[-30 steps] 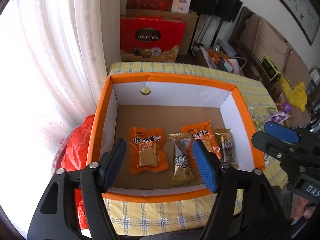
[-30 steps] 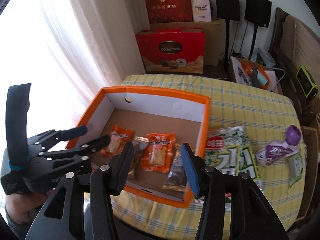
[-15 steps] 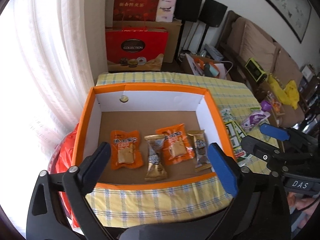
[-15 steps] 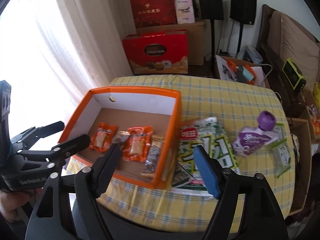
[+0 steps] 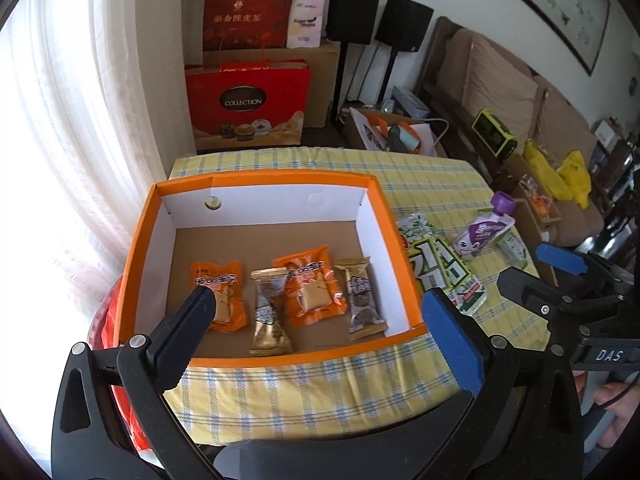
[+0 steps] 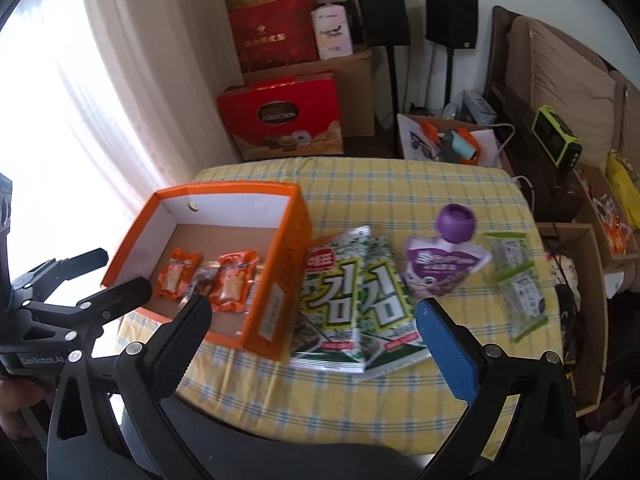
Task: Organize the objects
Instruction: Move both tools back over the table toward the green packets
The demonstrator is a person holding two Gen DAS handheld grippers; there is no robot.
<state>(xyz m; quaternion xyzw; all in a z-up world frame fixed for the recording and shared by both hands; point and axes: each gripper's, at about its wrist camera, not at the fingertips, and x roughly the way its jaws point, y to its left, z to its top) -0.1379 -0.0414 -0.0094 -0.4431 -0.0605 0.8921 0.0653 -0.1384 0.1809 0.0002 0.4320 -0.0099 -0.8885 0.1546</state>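
Note:
An orange box with a white inside stands at the table's left and holds several snack packets in a row. It also shows in the right wrist view. Two green seaweed packs, a purple pouch and small green packets lie on the checked cloth to its right. My left gripper is open and empty above the box's near edge. My right gripper is open and empty above the seaweed packs.
The round table with the yellow checked cloth stands beside a white curtain. Red gift boxes, speakers and a sofa stand behind it. A cardboard box stands at the table's right.
Both grippers have pulled back and up from the box, and their jaws have opened wider. The right gripper has swung right, over the seaweed packs.

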